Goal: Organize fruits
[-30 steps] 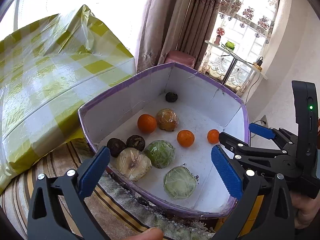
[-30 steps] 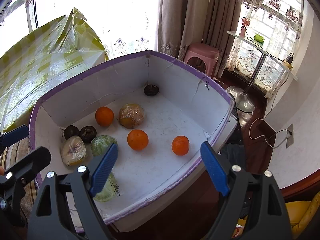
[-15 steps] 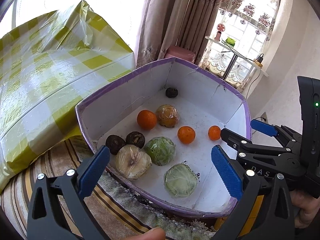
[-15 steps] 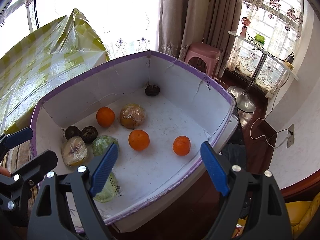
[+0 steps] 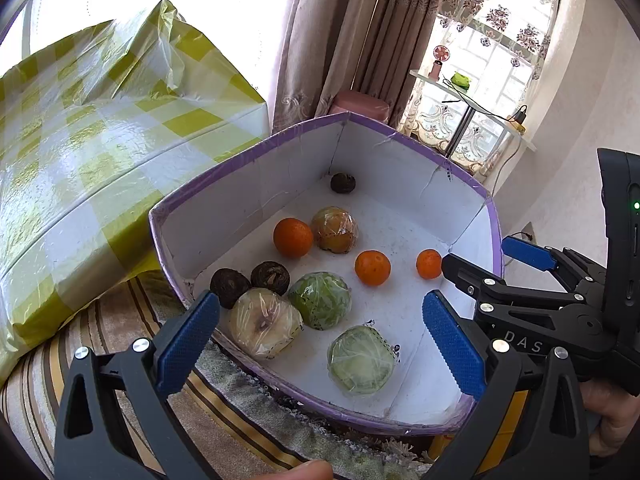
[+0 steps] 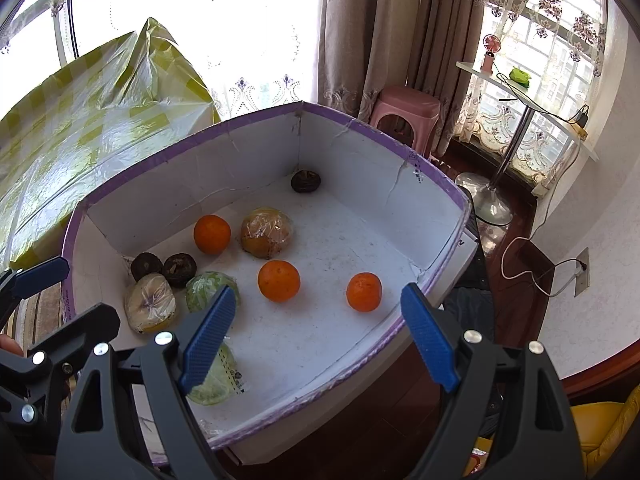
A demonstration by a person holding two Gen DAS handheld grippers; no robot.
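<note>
Left claw (image 5: 320,336) wide, holding nothing, hanging over the box (image 5: 256,148) near edge. All fruit sits loose inside the box: two dark ones (image 5: 248,280) at the left wall with a wrapped pale one (image 5: 264,322), wrapped green (image 5: 320,300) and cabbage-like one (image 5: 360,360) near, oranges (image 5: 372,267) mid to right, one dark one (image 5: 343,183) alone in the far corner. Partly clustered, partly scattered; fits sorting underway or just gathered in. Right claw (image 6: 316,332) wide, empty, above the box's right rim
</note>
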